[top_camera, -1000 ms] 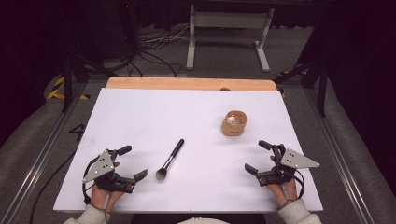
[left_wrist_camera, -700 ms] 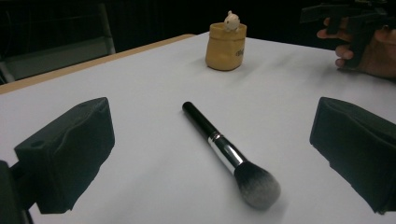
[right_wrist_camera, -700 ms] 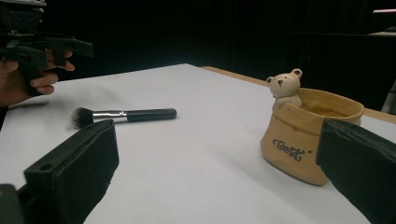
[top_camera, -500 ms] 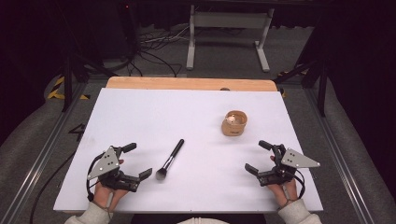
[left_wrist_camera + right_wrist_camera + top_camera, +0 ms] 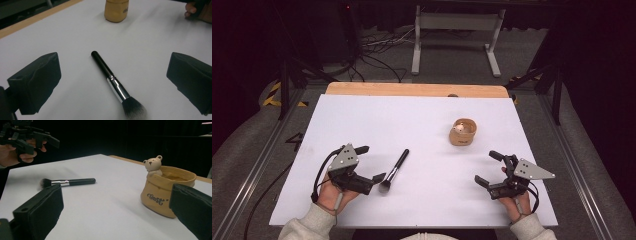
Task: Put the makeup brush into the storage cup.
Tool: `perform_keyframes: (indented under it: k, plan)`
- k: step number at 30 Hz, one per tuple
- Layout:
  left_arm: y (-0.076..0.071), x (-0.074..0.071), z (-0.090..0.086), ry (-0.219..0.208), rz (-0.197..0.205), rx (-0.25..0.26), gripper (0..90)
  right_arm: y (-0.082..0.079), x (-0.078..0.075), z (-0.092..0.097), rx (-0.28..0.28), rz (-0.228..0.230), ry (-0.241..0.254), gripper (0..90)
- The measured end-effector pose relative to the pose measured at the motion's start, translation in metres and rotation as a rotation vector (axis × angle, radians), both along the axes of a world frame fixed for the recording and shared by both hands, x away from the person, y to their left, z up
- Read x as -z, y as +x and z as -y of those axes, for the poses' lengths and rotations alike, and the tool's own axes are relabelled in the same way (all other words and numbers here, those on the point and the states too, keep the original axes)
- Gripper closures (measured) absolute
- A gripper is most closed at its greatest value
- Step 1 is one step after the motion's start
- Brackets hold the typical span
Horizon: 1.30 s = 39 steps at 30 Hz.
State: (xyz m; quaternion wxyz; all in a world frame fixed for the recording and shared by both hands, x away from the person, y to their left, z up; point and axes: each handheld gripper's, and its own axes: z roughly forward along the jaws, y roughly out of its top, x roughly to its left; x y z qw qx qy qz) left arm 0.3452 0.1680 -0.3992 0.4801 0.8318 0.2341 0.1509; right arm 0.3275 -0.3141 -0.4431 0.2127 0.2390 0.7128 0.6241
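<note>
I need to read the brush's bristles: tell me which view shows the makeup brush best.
The left gripper view: the makeup brush lies close, between its open jaws, bristles nearest. The right gripper view shows it side-on, farther off; the high view shows it small.

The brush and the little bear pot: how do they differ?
The brush is slim, black and silver, and lies flat; the bear pot is squat, tan and stands upright. The brush lies just ahead of the open left tool; the pot stands farther back, nearer the right tool. Both rest untouched on the white table.
</note>
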Motion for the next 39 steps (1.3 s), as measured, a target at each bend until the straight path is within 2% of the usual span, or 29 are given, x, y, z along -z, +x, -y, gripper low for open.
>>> perform_keyframes:
  k: [3, 4, 6, 7, 10, 15, 18, 21, 22, 25, 29, 32, 39]
  plan:
    - [0.007, -0.007, 0.009, 0.070, -0.028, 0.013, 0.3, 0.000, 0.000, 0.000, -0.003, 0.001, 0.002, 0.0]
    - [0.007, -0.007, 0.009, 0.070, -0.028, 0.013, 0.2, 0.000, 0.000, 0.000, -0.003, 0.001, 0.002, 0.0]
    - [0.012, -0.010, 0.013, 0.102, -0.060, 0.019, 0.6, 0.000, 0.000, 0.000, -0.003, 0.000, 0.003, 0.0]
    - [0.017, -0.012, 0.017, 0.137, -0.083, 0.021, 0.6, 0.000, 0.000, 0.000, -0.006, 0.002, 0.004, 0.0]
    - [0.021, -0.014, 0.021, 0.161, -0.102, 0.020, 0.6, 0.000, 0.000, 0.001, -0.004, -0.001, 0.006, 0.0]
    - [0.029, -0.020, 0.033, 0.235, -0.127, 0.027, 0.4, 0.000, 0.000, 0.001, -0.008, -0.004, 0.012, 0.0]
    - [0.033, -0.021, 0.040, 0.267, -0.155, 0.033, 0.6, 0.000, 0.000, 0.001, -0.011, -0.004, 0.013, 0.0]
    - [0.037, -0.021, 0.049, 0.328, -0.190, 0.044, 0.5, -0.001, -0.001, 0.001, -0.013, -0.003, 0.015, 0.0]
    - [0.037, -0.021, 0.049, 0.328, -0.190, 0.044, 0.5, -0.001, -0.001, 0.001, -0.013, -0.003, 0.015, 0.0]
    - [0.040, -0.020, 0.058, 0.384, -0.221, 0.068, 0.5, -0.001, 0.000, 0.001, -0.016, -0.006, 0.015, 0.0]
    - [0.043, -0.019, 0.066, 0.426, -0.243, 0.072, 0.6, -0.001, 0.000, 0.001, -0.021, -0.008, 0.016, 0.0]
    - [0.045, -0.018, 0.068, 0.442, -0.253, 0.070, 0.7, -0.001, 0.000, 0.001, -0.021, -0.009, 0.016, 0.0]
    - [0.053, -0.019, 0.074, 0.501, -0.307, 0.073, 1.6, -0.001, 0.000, 0.001, -0.024, -0.012, 0.018, 0.0]
